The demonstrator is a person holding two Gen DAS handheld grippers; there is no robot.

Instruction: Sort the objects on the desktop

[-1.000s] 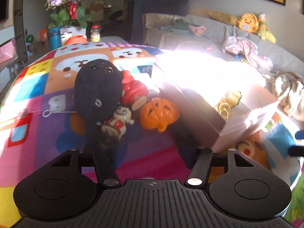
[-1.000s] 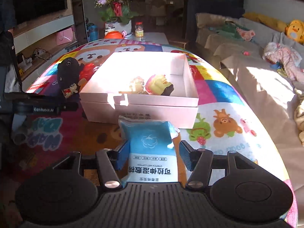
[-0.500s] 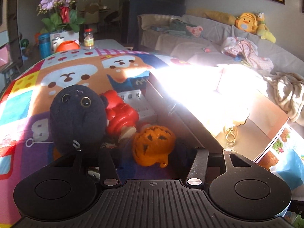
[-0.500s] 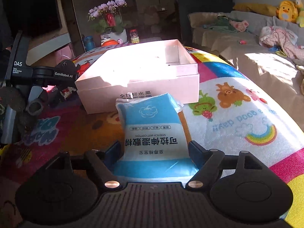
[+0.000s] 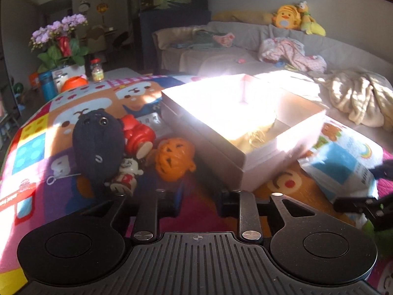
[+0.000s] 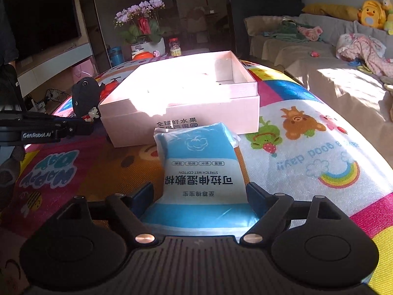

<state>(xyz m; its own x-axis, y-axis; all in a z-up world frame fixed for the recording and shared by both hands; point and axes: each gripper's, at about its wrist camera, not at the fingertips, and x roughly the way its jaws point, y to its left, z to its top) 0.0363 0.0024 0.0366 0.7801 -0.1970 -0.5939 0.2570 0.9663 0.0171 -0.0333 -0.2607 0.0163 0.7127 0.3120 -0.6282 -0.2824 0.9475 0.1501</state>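
An open pink box [image 6: 181, 98] stands on the colourful mat, also in the left wrist view [image 5: 245, 123]. A blue and white pack of wet cotton wipes [image 6: 203, 172] lies flat in front of it, between the fingers of my open right gripper [image 6: 200, 196]; it also shows in the left wrist view [image 5: 339, 169]. My left gripper [image 5: 199, 200] is open and empty, low over the mat. Ahead of it lie an orange pumpkin toy [image 5: 175, 158], a black plush [image 5: 97, 142], a red toy [image 5: 137, 132] and a small figurine [image 5: 125, 174].
A flower pot [image 6: 145, 34], a blue cup [image 6: 115, 55], a jar [image 6: 175, 46] and an orange bowl [image 6: 143, 55] stand at the table's far end. A sofa [image 6: 331, 56] with clothes runs along the right. A TV unit [image 6: 41, 36] is on the left.
My right gripper has lowered and its fingers have spread wider around the wipes pack. My left gripper has drawn back from the toys and turned right toward the box.
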